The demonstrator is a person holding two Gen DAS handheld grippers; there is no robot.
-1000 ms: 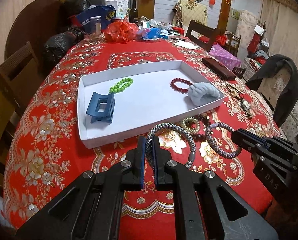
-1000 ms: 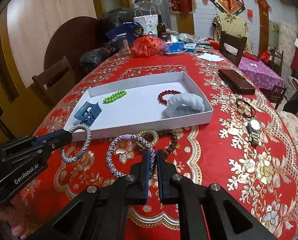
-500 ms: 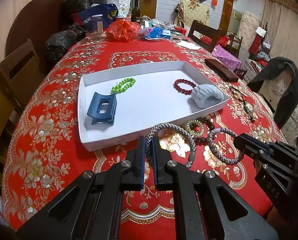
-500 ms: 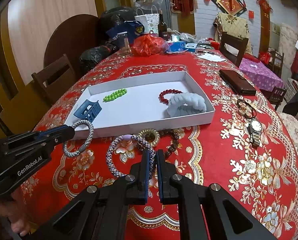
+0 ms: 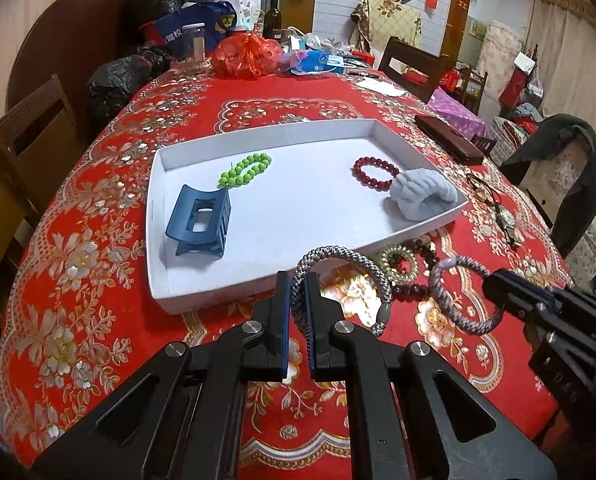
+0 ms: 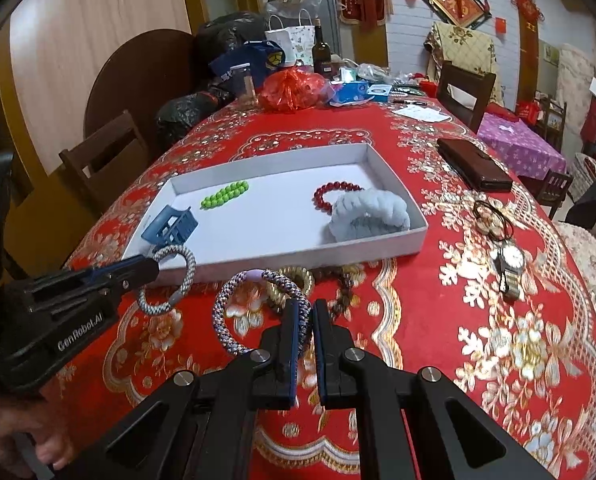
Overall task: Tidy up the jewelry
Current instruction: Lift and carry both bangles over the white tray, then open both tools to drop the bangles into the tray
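My left gripper (image 5: 297,292) is shut on a grey braided bracelet (image 5: 349,260), held up just in front of the white tray (image 5: 202,300). My right gripper (image 6: 306,312) is shut on a purple braided bracelet (image 6: 234,300), held over the red cloth; it also shows in the left wrist view (image 5: 457,300). The tray holds a blue hair claw (image 5: 200,226), a green bead bracelet (image 5: 246,168), a red bead bracelet (image 5: 373,172) and a pale blue scrunchie (image 5: 421,198). A gold coil tie (image 5: 397,258) and a dark bead bracelet (image 5: 421,248) lie by the tray's near edge.
A wristwatch (image 6: 511,260), a black hair tie (image 6: 491,216) and a brown case (image 6: 473,164) lie on the cloth to the right. Bags, a bottle and clutter (image 6: 294,88) crowd the far end. Wooden chairs (image 5: 30,128) stand around the table.
Both grippers have lifted a little and moved toward the tray, each with its bracelet; the grey bracelet now overlaps the tray's near edge.
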